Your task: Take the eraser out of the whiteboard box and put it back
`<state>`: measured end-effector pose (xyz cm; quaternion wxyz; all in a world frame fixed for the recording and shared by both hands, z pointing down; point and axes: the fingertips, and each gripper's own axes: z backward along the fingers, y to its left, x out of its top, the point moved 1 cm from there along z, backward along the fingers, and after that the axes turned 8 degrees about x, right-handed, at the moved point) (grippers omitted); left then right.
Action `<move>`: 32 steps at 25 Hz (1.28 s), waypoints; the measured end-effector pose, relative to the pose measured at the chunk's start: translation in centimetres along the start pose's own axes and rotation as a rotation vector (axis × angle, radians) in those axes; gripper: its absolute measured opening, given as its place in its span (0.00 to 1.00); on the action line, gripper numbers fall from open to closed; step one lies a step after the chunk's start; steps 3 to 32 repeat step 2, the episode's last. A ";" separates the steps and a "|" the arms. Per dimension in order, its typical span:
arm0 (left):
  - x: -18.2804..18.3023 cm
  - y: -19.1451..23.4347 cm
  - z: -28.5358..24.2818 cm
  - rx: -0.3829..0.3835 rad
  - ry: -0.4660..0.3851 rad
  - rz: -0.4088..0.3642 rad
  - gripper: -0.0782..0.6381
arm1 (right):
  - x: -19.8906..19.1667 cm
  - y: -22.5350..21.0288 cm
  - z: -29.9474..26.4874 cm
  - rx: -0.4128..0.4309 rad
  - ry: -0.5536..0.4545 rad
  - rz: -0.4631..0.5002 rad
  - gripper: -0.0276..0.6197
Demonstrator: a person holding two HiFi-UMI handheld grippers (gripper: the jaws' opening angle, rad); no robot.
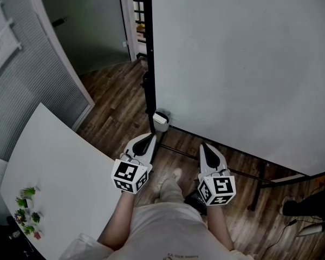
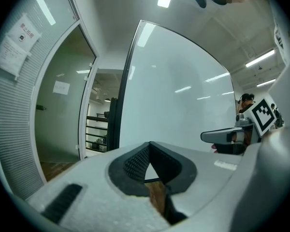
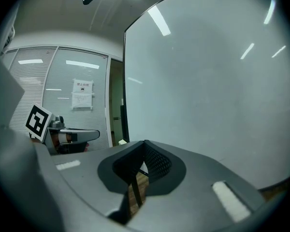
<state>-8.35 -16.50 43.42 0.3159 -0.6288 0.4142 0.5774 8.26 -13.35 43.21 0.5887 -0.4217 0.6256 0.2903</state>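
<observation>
- My left gripper [image 1: 149,138]: jaws closed tip to tip, nothing between the fingers.
- My right gripper [image 1: 205,147]: likewise closed, empty, held parallel beside it.
- My forearms [image 1: 118,223]: extended behind both.

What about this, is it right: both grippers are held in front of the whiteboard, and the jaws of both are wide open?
No. The left gripper and the right gripper are held in front of the whiteboard, but the jaws of both are shut, with nothing between them; the left gripper view and right gripper view show this.
</observation>
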 end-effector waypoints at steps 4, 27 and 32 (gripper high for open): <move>0.1 -0.2 0.1 0.000 0.000 -0.005 0.12 | 0.0 0.0 0.2 0.001 -0.002 0.001 0.06; 0.1 -0.2 0.1 0.000 0.000 -0.005 0.12 | 0.0 0.0 0.2 0.001 -0.002 0.001 0.06; 0.1 -0.2 0.1 0.000 0.000 -0.005 0.12 | 0.0 0.0 0.2 0.001 -0.002 0.001 0.06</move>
